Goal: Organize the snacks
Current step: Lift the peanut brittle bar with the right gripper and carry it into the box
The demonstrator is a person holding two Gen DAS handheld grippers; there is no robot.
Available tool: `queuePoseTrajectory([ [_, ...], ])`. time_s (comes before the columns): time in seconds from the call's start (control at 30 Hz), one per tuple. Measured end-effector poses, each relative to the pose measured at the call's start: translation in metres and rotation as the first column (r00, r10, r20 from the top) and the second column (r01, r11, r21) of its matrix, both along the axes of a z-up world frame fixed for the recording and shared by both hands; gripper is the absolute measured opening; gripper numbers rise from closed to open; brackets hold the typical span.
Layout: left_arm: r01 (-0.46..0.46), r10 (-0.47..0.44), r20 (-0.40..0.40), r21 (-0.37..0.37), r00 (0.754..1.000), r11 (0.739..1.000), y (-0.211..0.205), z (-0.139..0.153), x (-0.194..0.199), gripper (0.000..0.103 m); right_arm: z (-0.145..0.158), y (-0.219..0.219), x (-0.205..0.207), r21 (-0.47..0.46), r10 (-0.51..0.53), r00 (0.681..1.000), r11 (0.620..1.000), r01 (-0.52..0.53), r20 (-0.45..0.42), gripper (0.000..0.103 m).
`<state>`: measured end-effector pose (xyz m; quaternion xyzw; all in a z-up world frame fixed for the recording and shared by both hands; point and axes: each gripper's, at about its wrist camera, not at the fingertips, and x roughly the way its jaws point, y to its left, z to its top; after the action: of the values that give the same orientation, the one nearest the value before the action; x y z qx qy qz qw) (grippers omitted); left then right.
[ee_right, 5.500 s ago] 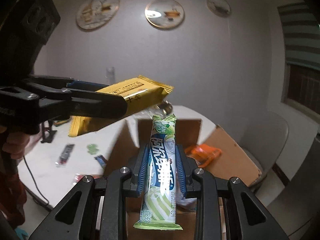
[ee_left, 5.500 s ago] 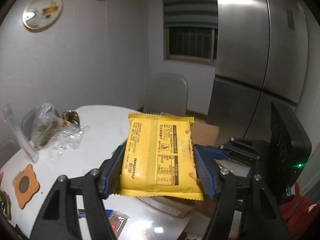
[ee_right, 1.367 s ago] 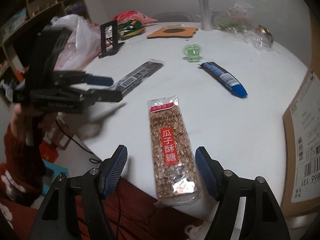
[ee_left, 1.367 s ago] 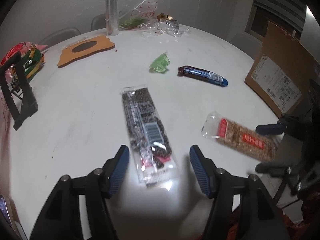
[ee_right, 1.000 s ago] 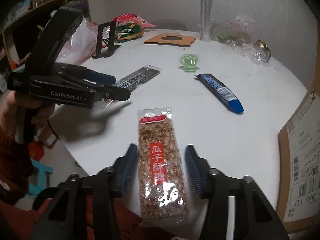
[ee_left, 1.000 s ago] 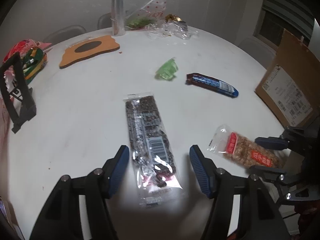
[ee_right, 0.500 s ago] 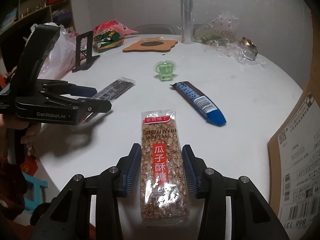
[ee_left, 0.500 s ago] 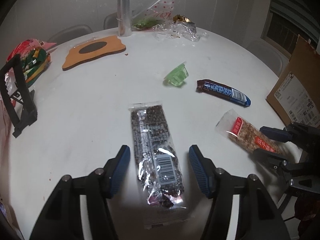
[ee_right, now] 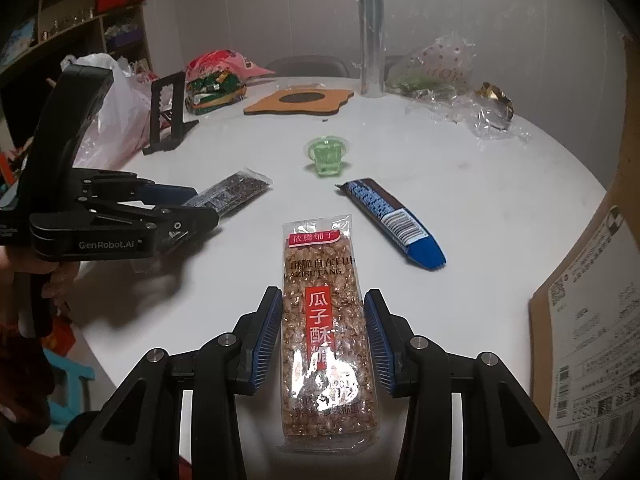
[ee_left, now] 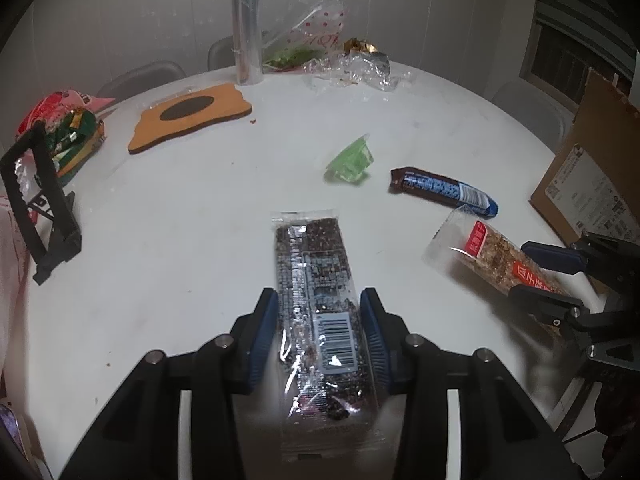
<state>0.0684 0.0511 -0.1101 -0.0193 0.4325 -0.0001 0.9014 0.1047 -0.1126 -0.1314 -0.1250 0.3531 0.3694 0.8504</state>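
here the left gripper [ee_left: 319, 334] is closing its jaws on the dark seed bar in clear wrap [ee_left: 316, 280] at the white round table's [ee_left: 180, 208] near edge; the right gripper [ee_right: 323, 338] clamps the golden seed brittle bar with a red label [ee_right: 326, 320].

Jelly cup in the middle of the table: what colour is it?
Translucent green; the jelly cup shows best in the right wrist view.

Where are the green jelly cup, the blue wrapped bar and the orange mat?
green jelly cup [ee_right: 327, 157], right wrist view, its front wall
blue wrapped bar [ee_right: 394, 224], right wrist view, its barcode end
orange mat [ee_left: 188, 118], left wrist view, orange edge
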Motion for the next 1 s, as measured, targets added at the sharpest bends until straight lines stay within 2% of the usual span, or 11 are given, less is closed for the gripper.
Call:
queuePoseTrajectory([
  [0.27, 0.004, -0.003, 0.079, -0.008, 0.997, 1.000, 0.001, 0.030, -0.021, 0.039, 0.030, -0.005, -0.018, 0.041, -0.002, 0.999, 0.999, 0.000, 0.054, 0.038],
  [0.53, 0.034, -0.040, 0.213, 0.034, 0.976, 0.999, -0.014, 0.097, -0.043, 0.039, 0.087, -0.013, -0.048, 0.092, 0.001, 0.983, 0.996, -0.018, 0.186, 0.038],
  [0.77, 0.123, -0.144, 0.334, 0.083, 0.931, 0.989, -0.060, 0.160, -0.050, 0.039, 0.139, -0.048, -0.064, 0.153, -0.059, 0.954, 0.988, 0.014, 0.294, 0.038],
  [0.97, 0.242, -0.266, 0.391, 0.112, 0.881, 0.964, -0.119, 0.199, -0.038, 0.039, 0.167, -0.101, -0.062, 0.197, -0.181, 0.925, 0.973, 0.119, 0.334, 0.038],
  [1.0, 0.265, -0.289, 0.395, 0.115, 0.872, 0.957, -0.131, 0.203, -0.035, 0.035, 0.169, -0.112, -0.061, 0.205, -0.205, 0.920, 0.968, 0.141, 0.334, 0.038],
])
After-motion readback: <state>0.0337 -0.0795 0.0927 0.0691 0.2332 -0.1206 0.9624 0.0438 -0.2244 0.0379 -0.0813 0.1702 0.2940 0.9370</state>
